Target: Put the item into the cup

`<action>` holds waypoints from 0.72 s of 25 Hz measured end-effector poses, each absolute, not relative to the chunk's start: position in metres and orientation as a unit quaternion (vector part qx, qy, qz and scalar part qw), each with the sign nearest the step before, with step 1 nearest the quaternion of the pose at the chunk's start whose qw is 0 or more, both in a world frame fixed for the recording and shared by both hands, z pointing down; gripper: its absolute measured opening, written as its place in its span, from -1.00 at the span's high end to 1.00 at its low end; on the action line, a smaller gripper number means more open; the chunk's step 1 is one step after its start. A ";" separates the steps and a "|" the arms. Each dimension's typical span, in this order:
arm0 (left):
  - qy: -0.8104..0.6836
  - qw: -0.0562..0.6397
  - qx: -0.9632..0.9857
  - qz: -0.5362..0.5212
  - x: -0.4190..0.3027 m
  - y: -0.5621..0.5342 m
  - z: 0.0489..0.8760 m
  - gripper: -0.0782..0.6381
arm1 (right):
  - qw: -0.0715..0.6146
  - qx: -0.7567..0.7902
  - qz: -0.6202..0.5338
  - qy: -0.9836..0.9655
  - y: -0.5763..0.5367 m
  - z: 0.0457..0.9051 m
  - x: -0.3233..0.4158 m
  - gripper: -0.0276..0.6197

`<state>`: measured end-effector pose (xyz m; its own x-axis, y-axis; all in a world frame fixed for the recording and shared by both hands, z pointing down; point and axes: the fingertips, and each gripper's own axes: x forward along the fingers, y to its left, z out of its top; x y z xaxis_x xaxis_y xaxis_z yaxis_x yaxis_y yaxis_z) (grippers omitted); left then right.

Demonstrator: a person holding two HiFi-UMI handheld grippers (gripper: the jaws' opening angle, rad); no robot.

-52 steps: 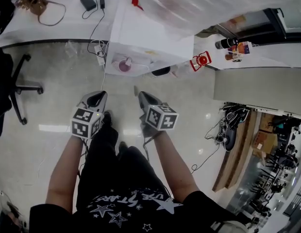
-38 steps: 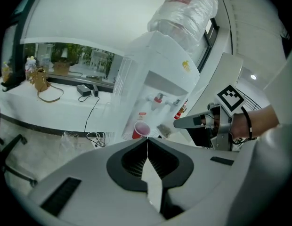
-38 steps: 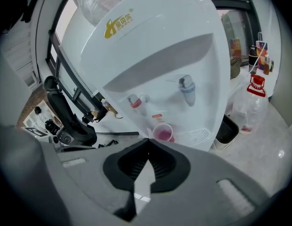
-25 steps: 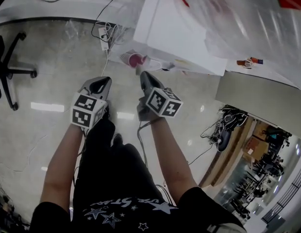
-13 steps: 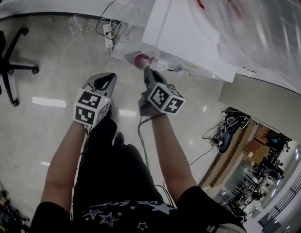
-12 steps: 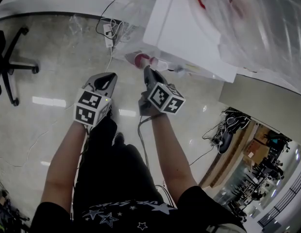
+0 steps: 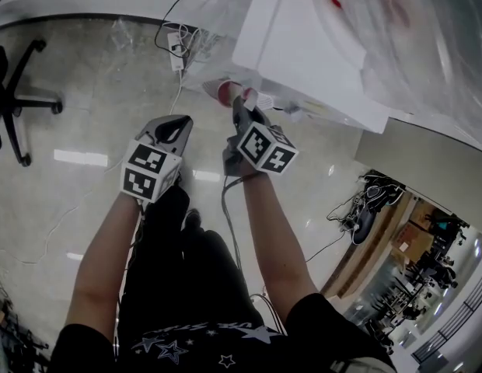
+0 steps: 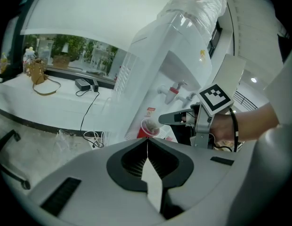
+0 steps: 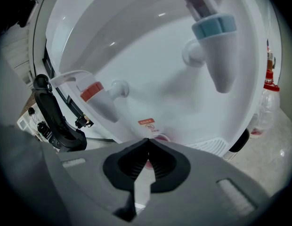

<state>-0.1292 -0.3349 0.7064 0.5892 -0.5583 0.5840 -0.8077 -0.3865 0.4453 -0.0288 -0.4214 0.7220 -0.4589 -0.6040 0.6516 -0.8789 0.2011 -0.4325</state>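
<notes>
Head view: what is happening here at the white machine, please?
A person stands at a white water dispenser with a gripper in each hand. The right gripper, jaws together, has its tip at the rim of a red cup below the taps; a real grip cannot be confirmed. The left gripper is shut on nothing.

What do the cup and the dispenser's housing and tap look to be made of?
The cup looks like thin paper or plastic, red outside and pale inside; which one is unclear. The dispenser housing seems moulded white plastic, glossy, with soft highlights on its curved walls. The blue tap looks like smooth plastic too.
</notes>
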 end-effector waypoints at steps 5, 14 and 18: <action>-0.414 0.367 0.814 0.176 -0.126 -0.333 0.705 0.76 | 0.170 0.488 0.390 -0.762 -0.423 0.724 -0.030 0.91; -0.423 0.358 0.814 0.174 -0.124 -0.338 0.710 0.76 | 0.175 0.482 0.379 -0.771 -0.423 0.728 -0.031 0.91; -0.422 0.359 0.814 0.174 -0.123 -0.337 0.711 0.76 | 0.175 0.484 0.375 -0.771 -0.424 0.729 -0.030 0.90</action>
